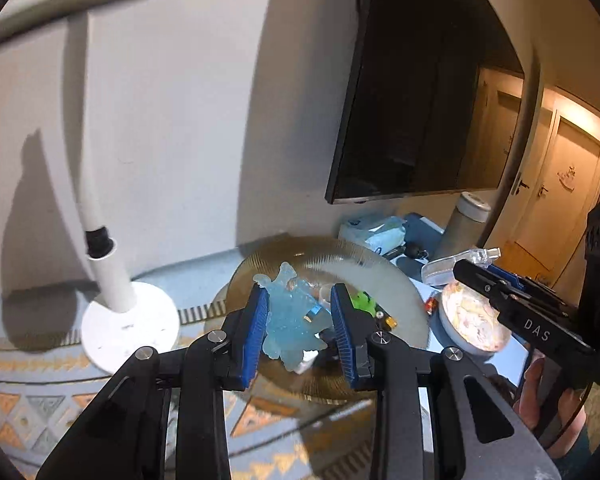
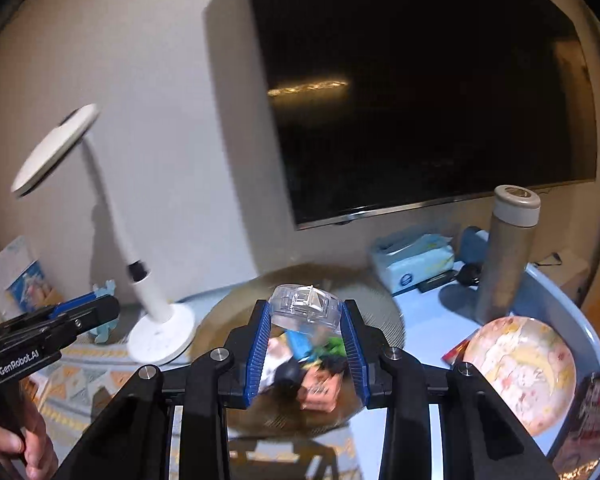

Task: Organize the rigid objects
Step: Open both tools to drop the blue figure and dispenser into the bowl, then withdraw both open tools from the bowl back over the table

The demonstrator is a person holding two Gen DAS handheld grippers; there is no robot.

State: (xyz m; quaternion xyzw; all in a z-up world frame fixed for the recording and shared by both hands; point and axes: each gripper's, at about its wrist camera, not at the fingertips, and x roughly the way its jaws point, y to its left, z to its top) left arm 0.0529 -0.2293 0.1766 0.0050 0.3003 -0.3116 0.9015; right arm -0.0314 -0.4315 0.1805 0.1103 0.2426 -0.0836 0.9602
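Black and wall-mounted, a dark screen (image 2: 420, 92) is seen above the far side of the table (image 2: 432, 304), whose light-blue top carries everything else. A white lamp (image 1: 112, 280) stands at the left on a round base. A ribbed amber glass plate (image 1: 380, 276) lies in the middle, holding small toys. To its right are a grey flask (image 2: 508, 256), upright, a floral round tin (image 2: 520, 364) nearer, and a blue tissue pack (image 2: 412, 264) farther back. The left gripper (image 1: 300, 320) is raised over the plate, its jaws closed on a pale blue translucent figure (image 1: 292, 320). The right gripper (image 2: 308, 340) is likewise held above the plate, its jaws clamped on a clear plastic case (image 2: 306, 304).
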